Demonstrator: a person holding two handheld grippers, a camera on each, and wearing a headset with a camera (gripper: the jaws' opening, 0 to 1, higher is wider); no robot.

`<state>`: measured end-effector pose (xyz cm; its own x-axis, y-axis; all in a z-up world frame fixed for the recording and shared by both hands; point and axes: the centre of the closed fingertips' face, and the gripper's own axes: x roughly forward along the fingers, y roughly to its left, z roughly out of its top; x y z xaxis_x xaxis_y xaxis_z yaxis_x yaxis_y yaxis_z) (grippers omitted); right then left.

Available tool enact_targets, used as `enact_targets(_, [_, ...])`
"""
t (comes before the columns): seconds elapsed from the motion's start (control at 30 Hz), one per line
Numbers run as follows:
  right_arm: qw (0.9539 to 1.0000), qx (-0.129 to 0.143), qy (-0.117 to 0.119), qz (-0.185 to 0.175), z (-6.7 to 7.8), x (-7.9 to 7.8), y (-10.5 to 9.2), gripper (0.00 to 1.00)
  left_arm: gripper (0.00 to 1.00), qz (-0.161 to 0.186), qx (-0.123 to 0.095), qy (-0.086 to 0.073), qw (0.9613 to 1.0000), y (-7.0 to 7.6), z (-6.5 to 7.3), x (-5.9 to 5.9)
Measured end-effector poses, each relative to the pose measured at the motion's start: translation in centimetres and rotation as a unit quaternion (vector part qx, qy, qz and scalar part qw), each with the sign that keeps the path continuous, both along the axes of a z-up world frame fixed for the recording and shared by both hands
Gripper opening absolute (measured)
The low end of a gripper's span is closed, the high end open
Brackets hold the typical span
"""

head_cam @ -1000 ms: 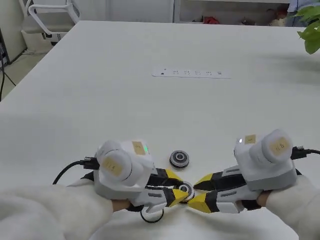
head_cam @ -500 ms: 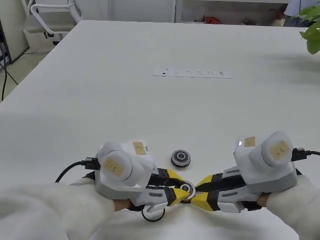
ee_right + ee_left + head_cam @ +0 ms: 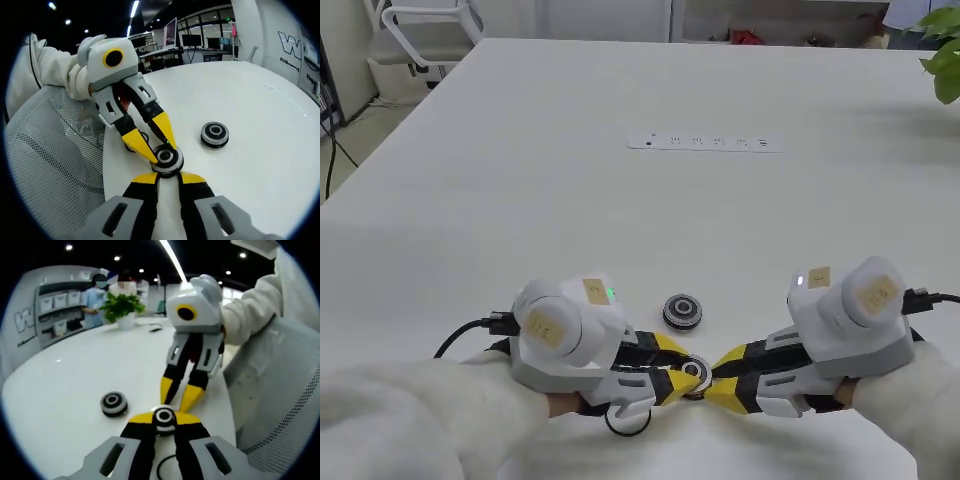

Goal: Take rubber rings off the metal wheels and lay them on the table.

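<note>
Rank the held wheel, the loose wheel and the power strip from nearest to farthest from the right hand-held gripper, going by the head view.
From the right hand-held gripper:
1. Held wheel, right at its jaw tips.
2. Loose wheel, on the table just beyond, slightly left.
3. Power strip, far across the table.

Wall logo [image 3: 295,44]: large "W"; small line beneath it unreadable.
Wall lettering [image 3: 22,320]: large "W", remainder unclear.
Sticker [image 3: 542,328] on left gripper [image 3: 678,385]: print too small to read.
</note>
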<state>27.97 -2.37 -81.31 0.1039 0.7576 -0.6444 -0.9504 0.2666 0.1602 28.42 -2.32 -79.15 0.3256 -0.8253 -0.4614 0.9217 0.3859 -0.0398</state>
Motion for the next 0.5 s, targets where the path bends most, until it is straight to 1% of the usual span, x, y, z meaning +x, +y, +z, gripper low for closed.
enact_targets(0.23, [1.0000,0.000,0.003,-0.002,0.01,-0.02,-0.06,0.11,0.15,0.000,0.000,-0.001,1.0000,0.00,0.01,0.00])
enact_targets(0.5, [1.0000,-0.002,0.004,-0.001,-0.06,-0.15,-0.19,0.07,0.15,0.001,-0.001,0.001,1.0000,0.02,0.00,-0.01])
